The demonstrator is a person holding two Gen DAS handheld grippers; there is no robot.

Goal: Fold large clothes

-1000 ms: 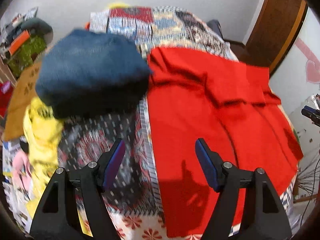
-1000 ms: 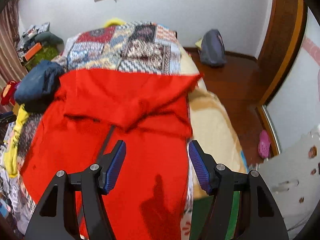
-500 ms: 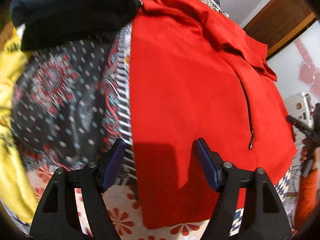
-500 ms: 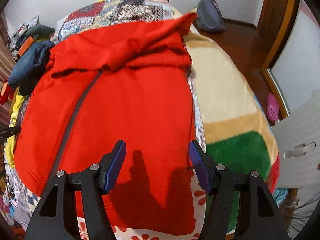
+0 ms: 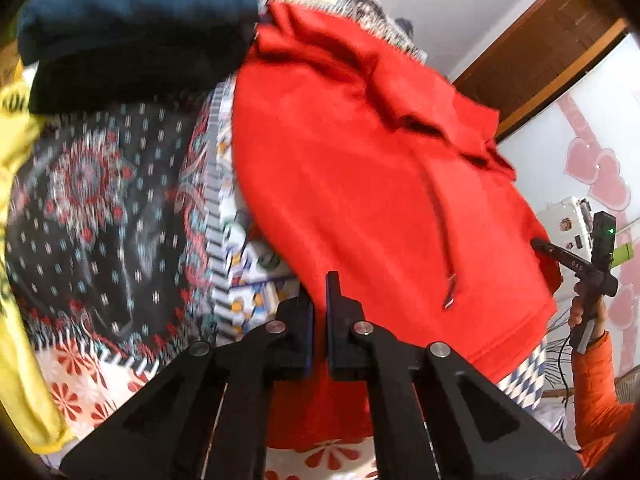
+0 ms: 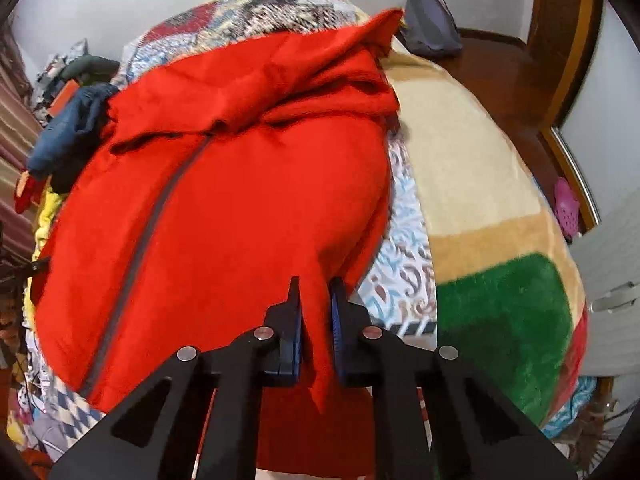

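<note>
Both the left gripper [image 5: 319, 300] and right gripper [image 6: 315, 304] have just clamped the red garment's [image 6: 240, 208] blurred hem.

Both fisheye views are brightly and evenly lit, probably from overhead room light, with no glare. Straight lines bow outward and dark vignettes fill the corners. Motion blur smears the patterned bedspread [image 5: 120, 208] at left and softens the red jacket [image 6: 240, 208]. The near black gripper arms stay sharp. Shadows are soft, pooling under the jacket's near hem.

Both wrist views close above shared red jacket [image 5: 380, 200]
</note>
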